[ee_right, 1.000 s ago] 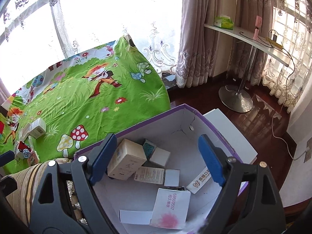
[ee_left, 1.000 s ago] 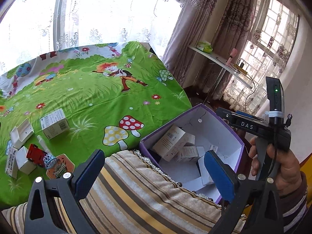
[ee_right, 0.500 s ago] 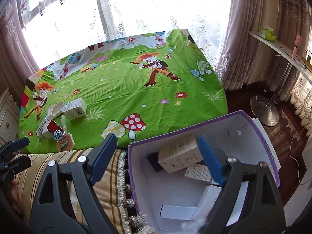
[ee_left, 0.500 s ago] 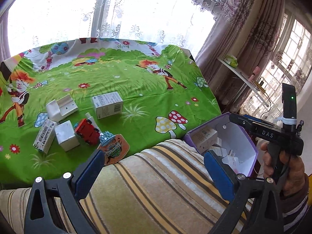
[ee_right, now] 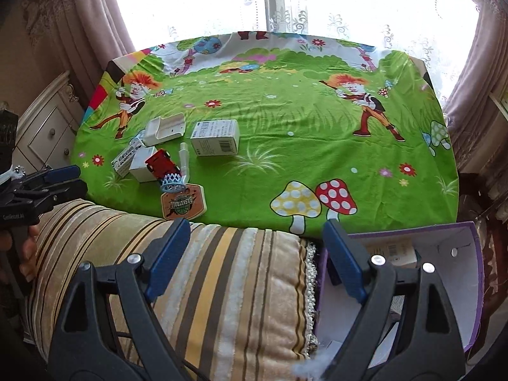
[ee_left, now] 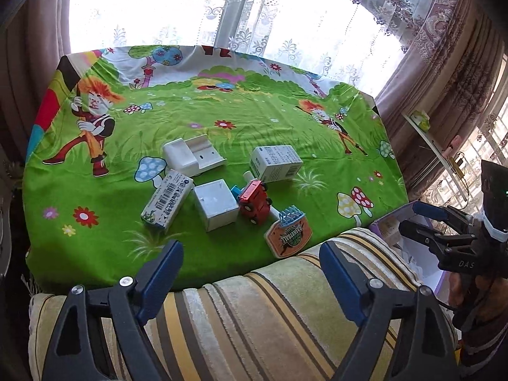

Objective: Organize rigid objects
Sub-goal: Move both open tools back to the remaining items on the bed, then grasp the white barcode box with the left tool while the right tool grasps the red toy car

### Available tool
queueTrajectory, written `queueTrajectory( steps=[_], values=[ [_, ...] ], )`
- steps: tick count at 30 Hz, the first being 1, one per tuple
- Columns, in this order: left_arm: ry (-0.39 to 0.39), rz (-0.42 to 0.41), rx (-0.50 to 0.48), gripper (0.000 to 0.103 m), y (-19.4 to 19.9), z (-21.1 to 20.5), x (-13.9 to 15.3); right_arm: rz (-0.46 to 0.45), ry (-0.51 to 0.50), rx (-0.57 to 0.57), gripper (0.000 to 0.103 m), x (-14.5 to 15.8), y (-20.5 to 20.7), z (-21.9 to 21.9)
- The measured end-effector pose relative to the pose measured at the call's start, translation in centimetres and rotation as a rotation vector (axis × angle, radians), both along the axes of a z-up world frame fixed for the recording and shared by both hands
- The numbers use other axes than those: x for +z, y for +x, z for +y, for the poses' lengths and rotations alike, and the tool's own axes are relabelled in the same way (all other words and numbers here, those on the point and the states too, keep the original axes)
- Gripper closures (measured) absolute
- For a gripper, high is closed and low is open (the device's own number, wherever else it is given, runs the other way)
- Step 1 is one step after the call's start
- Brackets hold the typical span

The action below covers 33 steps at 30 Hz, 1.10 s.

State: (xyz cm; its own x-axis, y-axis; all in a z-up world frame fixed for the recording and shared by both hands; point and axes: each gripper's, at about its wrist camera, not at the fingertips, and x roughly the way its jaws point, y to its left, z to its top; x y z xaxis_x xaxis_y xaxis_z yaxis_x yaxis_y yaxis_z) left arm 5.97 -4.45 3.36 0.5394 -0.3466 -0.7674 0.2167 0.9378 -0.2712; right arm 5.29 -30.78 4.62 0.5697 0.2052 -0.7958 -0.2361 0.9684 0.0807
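Observation:
Several small items lie in a cluster on the green cartoon tablecloth (ee_left: pixel 197 120): a red toy truck (ee_left: pixel 255 201), a white cube box (ee_left: pixel 216 204), a barcoded box (ee_left: pixel 166 198), a larger white box (ee_left: pixel 275 162), an open white case (ee_left: pixel 193 155) and an orange basketball board (ee_left: pixel 289 235) with a blue hoop. My left gripper (ee_left: pixel 250 270) hovers over the striped cushion (ee_left: pixel 270 317) short of them, its jaws closing with nothing between them. My right gripper (ee_right: pixel 255 250) is open and holds nothing, above the cushion beside the purple-rimmed box (ee_right: pixel 470 254), which contains several cartons.
A white tube (ee_right: pixel 184 158) lies by the truck (ee_right: pixel 160 163). The right half of the cloth (ee_right: pixel 317 133) holds no objects. Curtains and bright windows ring the table; a white drawer cabinet (ee_right: pixel 47 127) stands at left. A person's hand holds each gripper handle.
Both grippers swung left, away from the purple box toward the item cluster, which now sits centred in the left wrist view. The left jaws have narrowed; the right ones keep their width.

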Motion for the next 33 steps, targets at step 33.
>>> queueTrajectory(
  steps=[33],
  values=[
    [0.247,0.231,0.009,0.037,10.1,4.4,-7.6,0.102,-0.221,0.391,0.019,-5.6,10.3,16.0]
  ],
)
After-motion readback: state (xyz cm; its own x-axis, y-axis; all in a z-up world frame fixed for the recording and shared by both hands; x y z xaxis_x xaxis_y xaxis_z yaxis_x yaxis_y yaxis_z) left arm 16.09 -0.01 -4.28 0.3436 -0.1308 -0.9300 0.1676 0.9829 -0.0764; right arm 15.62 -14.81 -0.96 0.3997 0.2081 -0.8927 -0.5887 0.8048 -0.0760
